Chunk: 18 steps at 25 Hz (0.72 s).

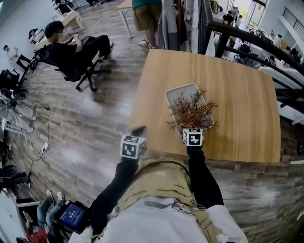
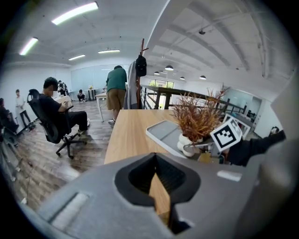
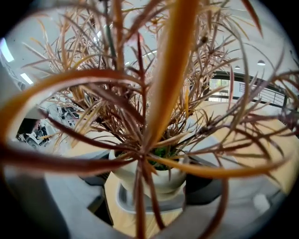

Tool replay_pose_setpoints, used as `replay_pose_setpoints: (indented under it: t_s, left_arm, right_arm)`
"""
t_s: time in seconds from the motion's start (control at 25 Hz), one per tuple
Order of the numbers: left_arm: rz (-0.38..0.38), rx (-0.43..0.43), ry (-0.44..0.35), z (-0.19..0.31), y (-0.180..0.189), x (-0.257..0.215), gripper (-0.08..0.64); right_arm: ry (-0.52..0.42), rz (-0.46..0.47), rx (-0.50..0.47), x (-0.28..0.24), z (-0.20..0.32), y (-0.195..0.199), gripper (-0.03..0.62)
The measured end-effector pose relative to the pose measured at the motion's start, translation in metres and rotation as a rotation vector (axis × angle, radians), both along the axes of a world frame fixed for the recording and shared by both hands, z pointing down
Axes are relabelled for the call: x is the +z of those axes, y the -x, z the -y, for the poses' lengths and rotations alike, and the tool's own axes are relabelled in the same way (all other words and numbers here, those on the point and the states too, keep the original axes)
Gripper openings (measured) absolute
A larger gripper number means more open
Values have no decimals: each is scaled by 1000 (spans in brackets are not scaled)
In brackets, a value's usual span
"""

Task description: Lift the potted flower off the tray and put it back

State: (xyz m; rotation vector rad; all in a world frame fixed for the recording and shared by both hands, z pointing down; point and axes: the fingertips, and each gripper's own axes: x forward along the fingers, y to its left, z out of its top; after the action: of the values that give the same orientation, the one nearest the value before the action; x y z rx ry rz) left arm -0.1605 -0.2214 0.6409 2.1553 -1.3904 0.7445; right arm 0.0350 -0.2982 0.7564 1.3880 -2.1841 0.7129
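The potted flower (image 1: 192,113), dry reddish-brown fronds in a small white pot (image 3: 150,179), stands at the near end of the grey tray (image 1: 182,93) on the wooden table (image 1: 237,95). My right gripper (image 1: 192,129) reaches in from the table's near edge; its dark pads (image 3: 206,186) press the pot's two sides, so it is shut on the pot. Fronds fill the right gripper view, with the tray's rim (image 3: 140,203) just under the pot. Whether the pot is off the tray I cannot tell. My left gripper (image 1: 137,134) hangs at the table's near left corner, jaws together on nothing (image 2: 159,189).
A person sits on a rolling office chair (image 1: 71,57) on the floor to the left. Another person (image 1: 147,14) stands beside a coat rack at the table's far edge. A dark railing (image 1: 247,38) runs behind the table on the right.
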Motion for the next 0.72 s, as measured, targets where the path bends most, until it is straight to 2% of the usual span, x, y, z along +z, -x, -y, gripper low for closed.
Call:
replay_pose_setpoints:
  t_s: [0.32,0.72]
  left_arm:
    - [-17,25,14,6,-23,5,3]
    - [-21,12,15,-2,-16,-8,2]
  right_arm:
    - [26,-24,-28,5,-4,-9,482]
    - [38,-22,0,-5,-9,-9,482]
